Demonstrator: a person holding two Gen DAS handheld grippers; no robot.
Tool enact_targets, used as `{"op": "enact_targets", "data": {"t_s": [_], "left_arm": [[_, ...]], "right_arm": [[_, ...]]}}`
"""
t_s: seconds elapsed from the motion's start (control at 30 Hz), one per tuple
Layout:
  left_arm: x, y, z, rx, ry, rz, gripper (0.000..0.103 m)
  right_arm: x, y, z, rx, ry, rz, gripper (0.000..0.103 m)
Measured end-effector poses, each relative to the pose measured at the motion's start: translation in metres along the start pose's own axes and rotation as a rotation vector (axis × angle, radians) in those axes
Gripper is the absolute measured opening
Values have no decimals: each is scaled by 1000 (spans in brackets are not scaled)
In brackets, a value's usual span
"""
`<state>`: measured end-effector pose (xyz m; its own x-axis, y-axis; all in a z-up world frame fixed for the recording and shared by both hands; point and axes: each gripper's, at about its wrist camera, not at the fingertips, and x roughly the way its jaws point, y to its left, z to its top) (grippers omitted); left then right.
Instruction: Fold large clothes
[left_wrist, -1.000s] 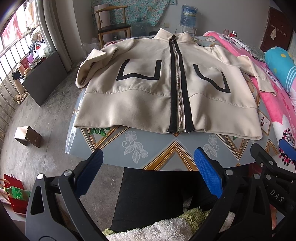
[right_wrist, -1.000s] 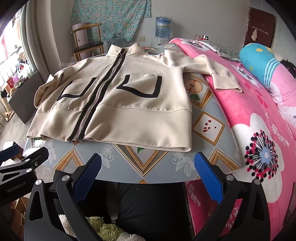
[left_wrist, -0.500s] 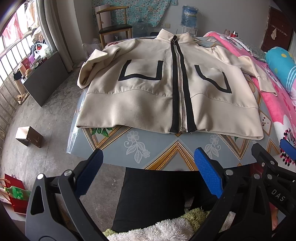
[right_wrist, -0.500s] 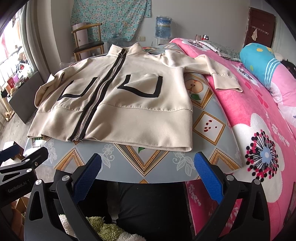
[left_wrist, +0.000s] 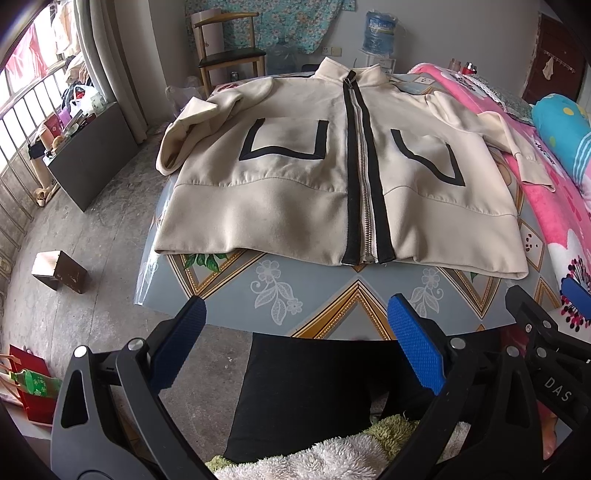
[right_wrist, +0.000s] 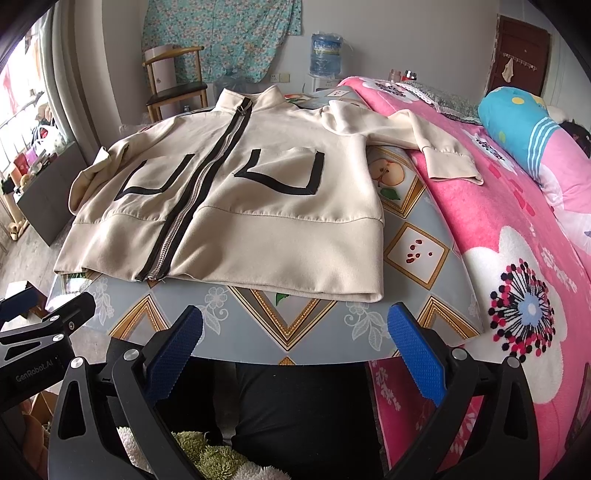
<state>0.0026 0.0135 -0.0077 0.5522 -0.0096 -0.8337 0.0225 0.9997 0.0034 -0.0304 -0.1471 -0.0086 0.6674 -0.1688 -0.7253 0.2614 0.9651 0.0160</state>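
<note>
Meanwhile, in the left wrist view the left gripper has edged closer to the jacket, spread flat across the tabletop, fingers released. In the right wrist view the right gripper, likewise released, holds off the near edge; folding hasn't begun.

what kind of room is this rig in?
Most likely a bedroom in a home: a bed under a pink floral blanket beside the table with the cream jacket, a wooden chair and a water jug by the wall.
</note>
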Motion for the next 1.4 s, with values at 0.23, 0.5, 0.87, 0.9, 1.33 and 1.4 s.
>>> {"op": "enact_targets", "data": {"t_s": [0.23, 0.5, 0.87, 0.9, 1.33, 1.4], "left_arm": [[0, 2, 0, -1, -1, 4, 95], [1, 5, -1, -1, -1, 6, 95], [12, 13, 6, -12, 23, 28, 95], [13, 14, 7, -12, 26, 31, 95], [51, 49, 34, -29, 74, 41, 95], [60, 64, 37, -51, 77, 51, 95]], "right_arm": [[0, 0, 0, 0, 2, 0, 98], [1, 0, 0, -2, 5, -1, 98], [13, 6, 10, -17, 23, -9, 98], [15, 7, 11, -19, 27, -8, 98], [48, 18, 41, -42, 87, -30, 98], [56, 7, 45, -42, 100, -54, 98]]}}
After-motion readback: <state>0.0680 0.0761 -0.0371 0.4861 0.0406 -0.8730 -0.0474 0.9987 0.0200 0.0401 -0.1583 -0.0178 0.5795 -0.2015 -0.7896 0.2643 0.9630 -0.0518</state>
